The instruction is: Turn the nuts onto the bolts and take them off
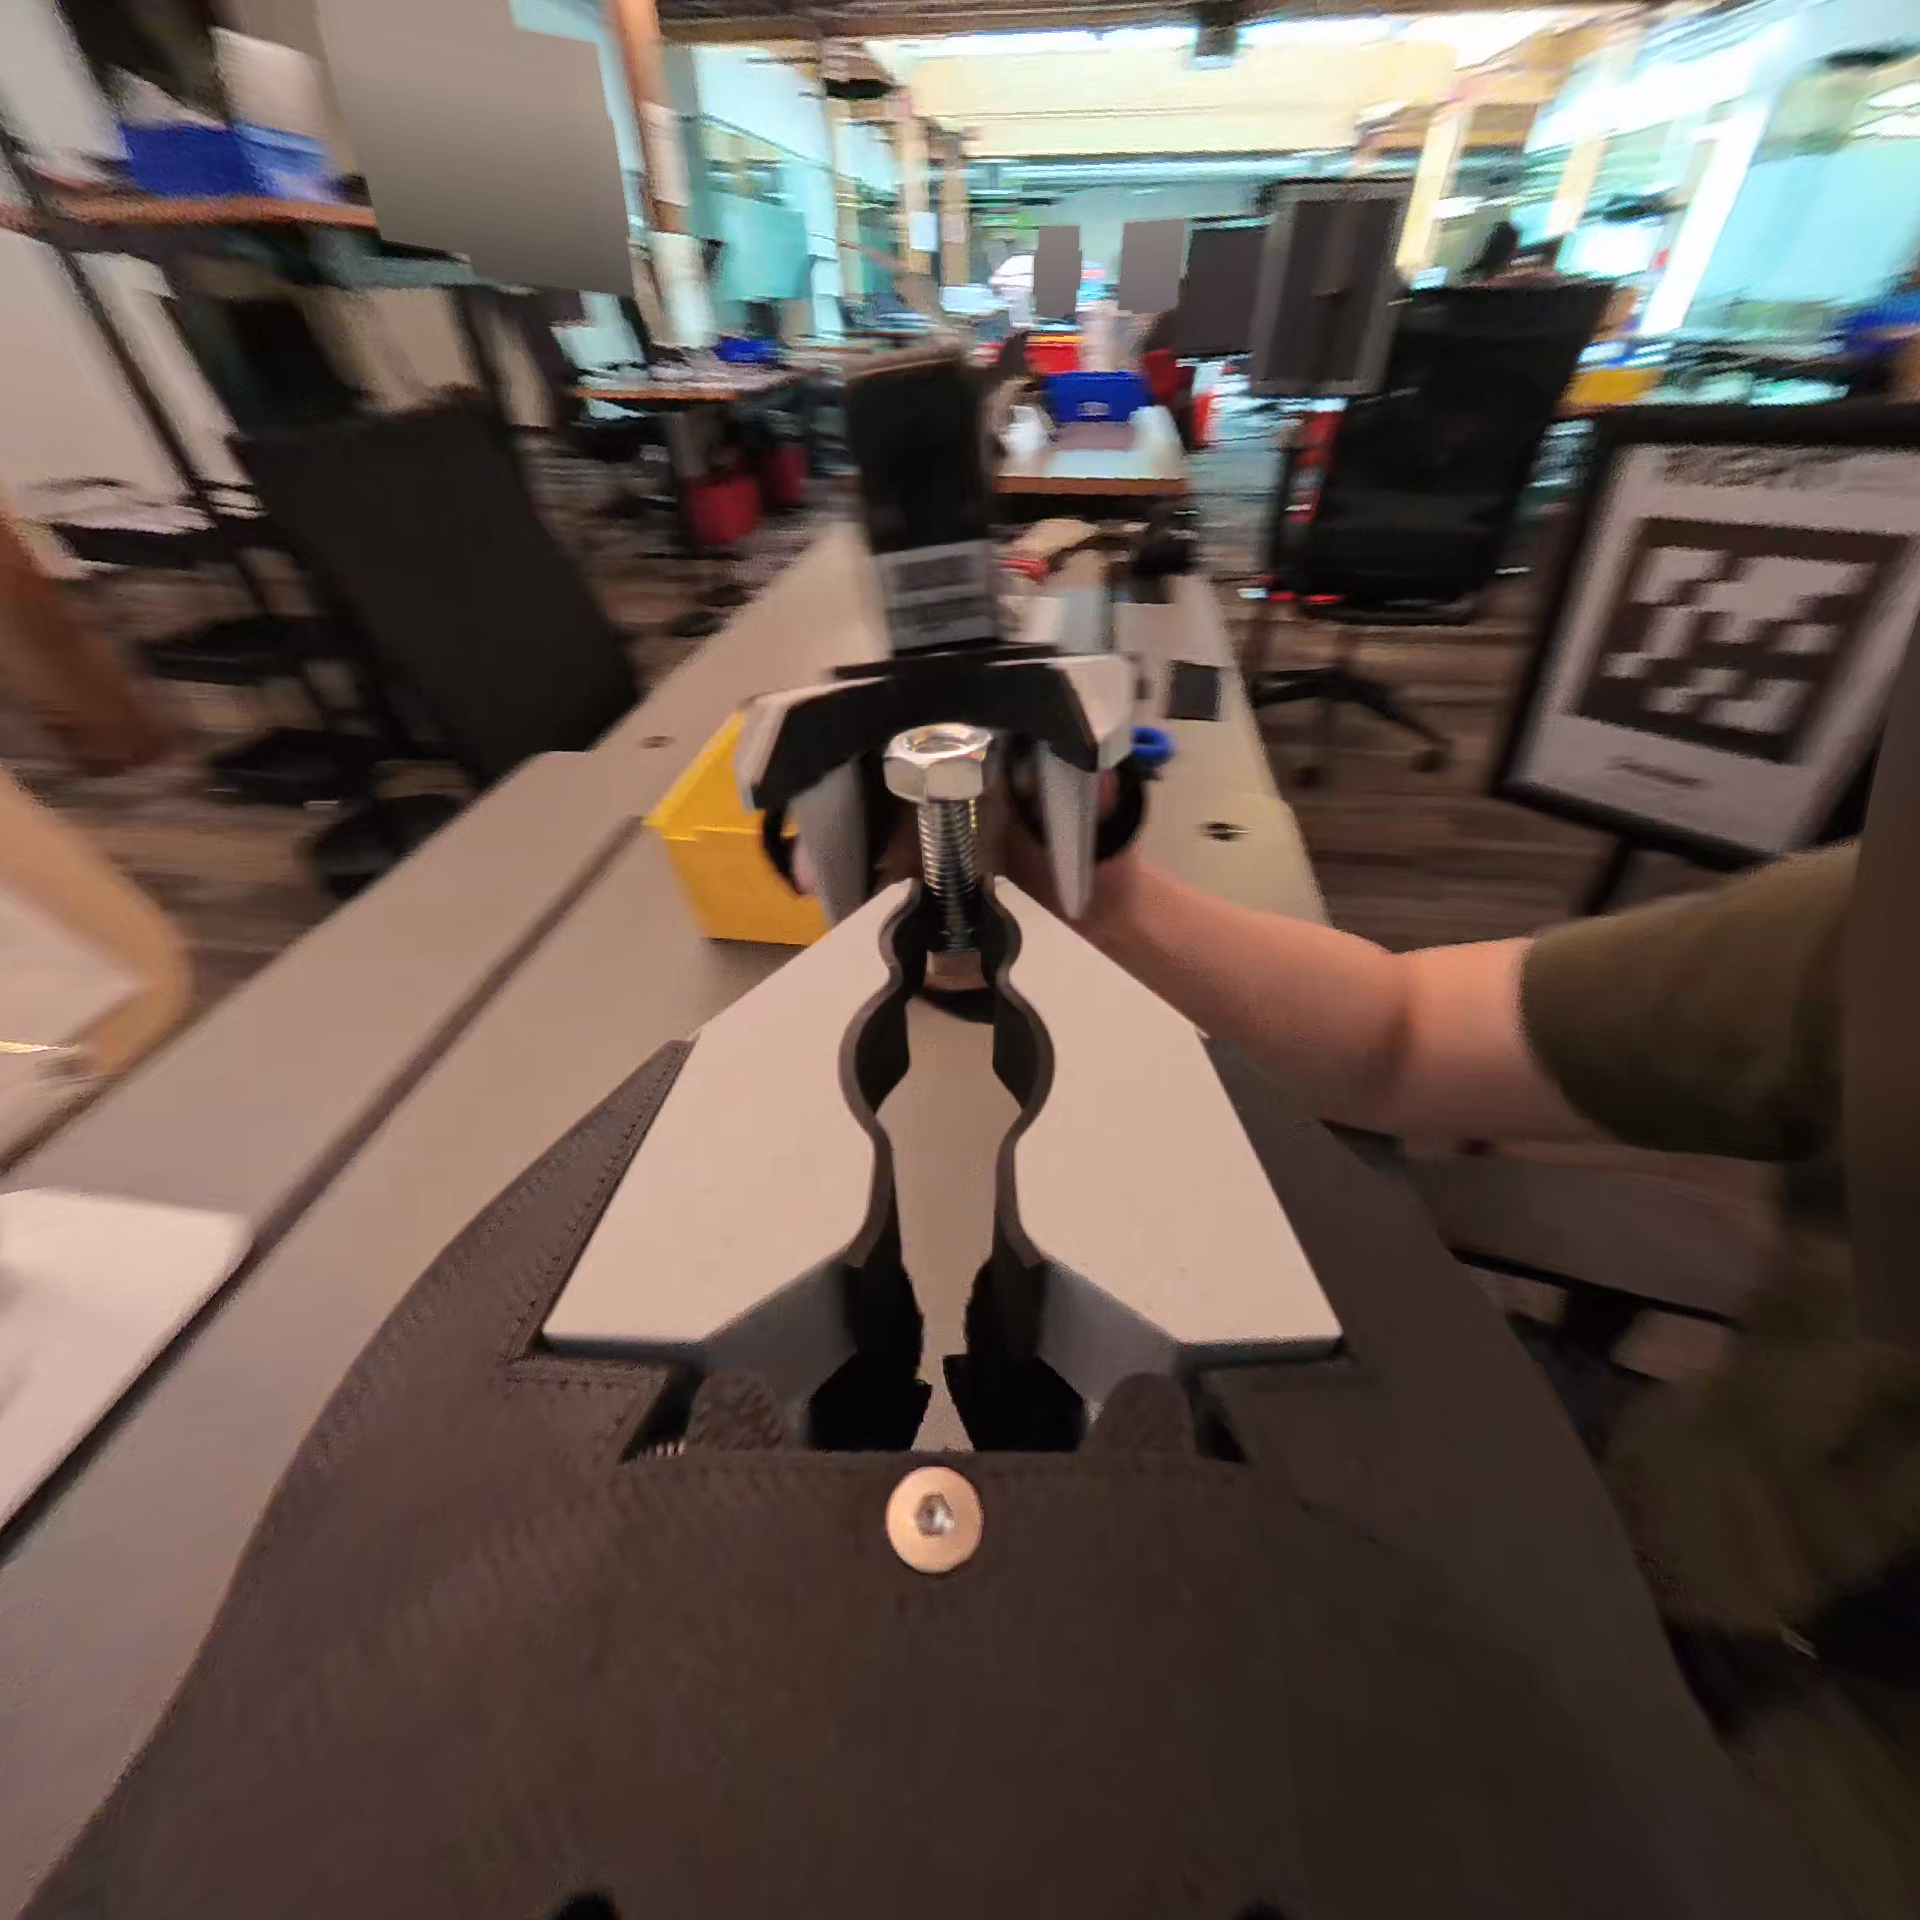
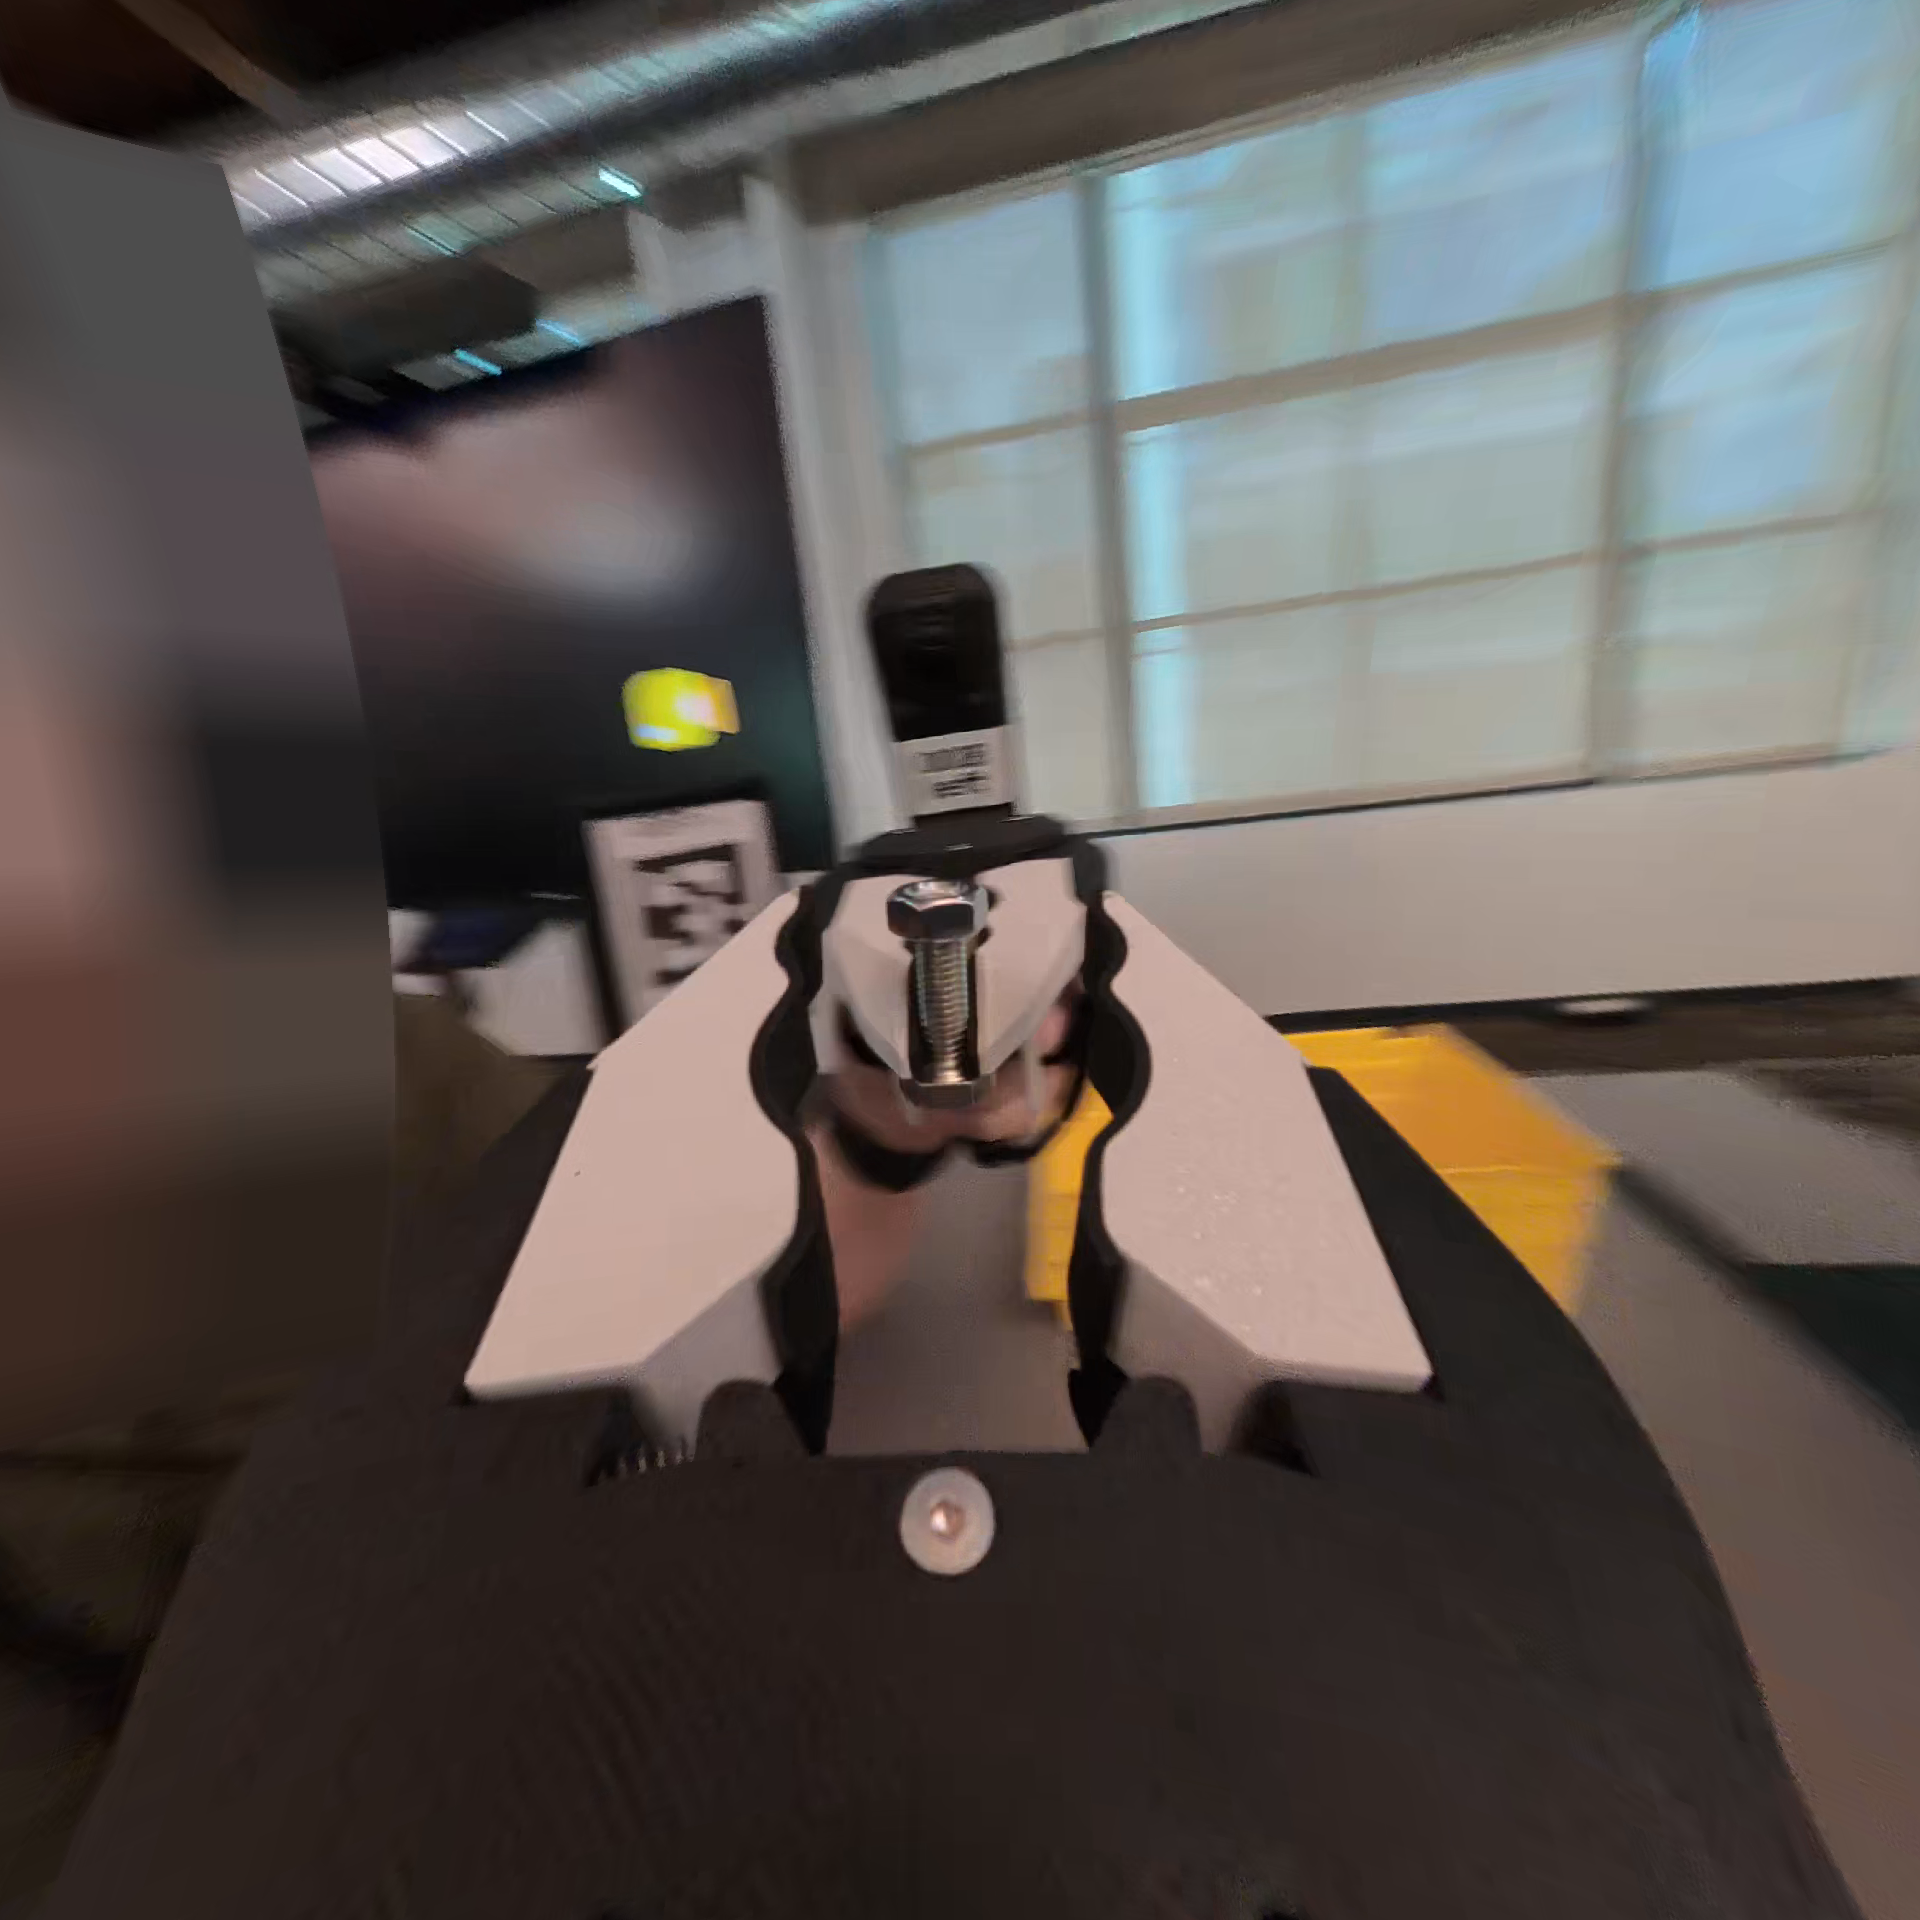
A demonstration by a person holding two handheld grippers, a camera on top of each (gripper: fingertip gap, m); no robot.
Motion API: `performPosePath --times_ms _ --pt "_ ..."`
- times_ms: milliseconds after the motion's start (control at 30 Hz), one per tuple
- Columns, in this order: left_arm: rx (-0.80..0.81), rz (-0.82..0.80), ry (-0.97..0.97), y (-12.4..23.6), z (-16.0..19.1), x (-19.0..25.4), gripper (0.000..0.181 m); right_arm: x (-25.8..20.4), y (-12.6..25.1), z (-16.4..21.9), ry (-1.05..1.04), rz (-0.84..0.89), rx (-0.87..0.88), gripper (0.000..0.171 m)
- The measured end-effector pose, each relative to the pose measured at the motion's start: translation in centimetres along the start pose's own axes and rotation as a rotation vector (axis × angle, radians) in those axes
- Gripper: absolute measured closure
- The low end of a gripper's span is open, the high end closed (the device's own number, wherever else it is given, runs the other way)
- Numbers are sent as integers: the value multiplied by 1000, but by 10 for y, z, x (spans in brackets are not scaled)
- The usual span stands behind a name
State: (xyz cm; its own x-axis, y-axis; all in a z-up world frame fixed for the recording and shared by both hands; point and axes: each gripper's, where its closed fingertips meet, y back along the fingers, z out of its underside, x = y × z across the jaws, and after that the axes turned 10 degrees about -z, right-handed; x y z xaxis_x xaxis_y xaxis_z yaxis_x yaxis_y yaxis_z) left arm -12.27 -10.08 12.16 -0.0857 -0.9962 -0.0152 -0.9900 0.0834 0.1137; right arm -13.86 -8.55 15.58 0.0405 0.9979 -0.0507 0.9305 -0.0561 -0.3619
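A silver bolt (image 1: 948,862) stands upright with a hex nut (image 1: 940,762) at its top end. My left gripper (image 1: 951,930) is shut on the bolt's lower end, above the grey table (image 1: 416,1039). My right gripper (image 1: 951,883) faces it, open, with a finger on either side of the nut and not touching it. In the right wrist view the right gripper (image 2: 940,914) straddles the nut (image 2: 935,912) with a clear gap on both sides. The bolt (image 2: 940,997) runs down to the left gripper (image 2: 940,1081), which pinches its lower end.
A yellow bin (image 1: 727,883) sits on the table just behind the grippers; it also shows in the right wrist view (image 2: 1455,1143). A framed black-and-white marker board (image 1: 1735,644) stands at the right. A person's forearm (image 1: 1299,1008) reaches in from the right. Office chairs stand beyond. Only a small space, under 4 cm, lies between the two pairs of fingers.
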Motion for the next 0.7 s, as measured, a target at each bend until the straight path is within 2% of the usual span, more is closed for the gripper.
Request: performPosePath --times_ms 100,133,233,333,400,467,533,633,700 --pt "25 -199 -78 0 -4 -23 174 24 8 -12 311 379 -59 125" --pt "30 -256 -105 0 -4 -29 174 26 9 -14 384 452 -81 127" --pt "36 -372 -178 1 -6 -38 174 22 2 -13 476 538 -130 136" --pt "35 -377 -199 -1 -6 -33 174 21 -1 -9 461 548 -154 152" --pt "34 -369 -201 -2 -6 -31 174 20 -1 -9 440 532 -157 154" --pt "37 -323 -196 -2 -7 -25 174 13 -3 -8 418 451 -165 154" --pt "42 -189 -159 -1 -7 -10 174 -1 -7 -7 338 286 -158 154" --pt "19 198 -22 10 -5 35 174 -44 -12 -2 58 -139 -94 154" --pt "-41 391 71 15 2 56 174 -83 -6 -12 -149 -503 33 154"
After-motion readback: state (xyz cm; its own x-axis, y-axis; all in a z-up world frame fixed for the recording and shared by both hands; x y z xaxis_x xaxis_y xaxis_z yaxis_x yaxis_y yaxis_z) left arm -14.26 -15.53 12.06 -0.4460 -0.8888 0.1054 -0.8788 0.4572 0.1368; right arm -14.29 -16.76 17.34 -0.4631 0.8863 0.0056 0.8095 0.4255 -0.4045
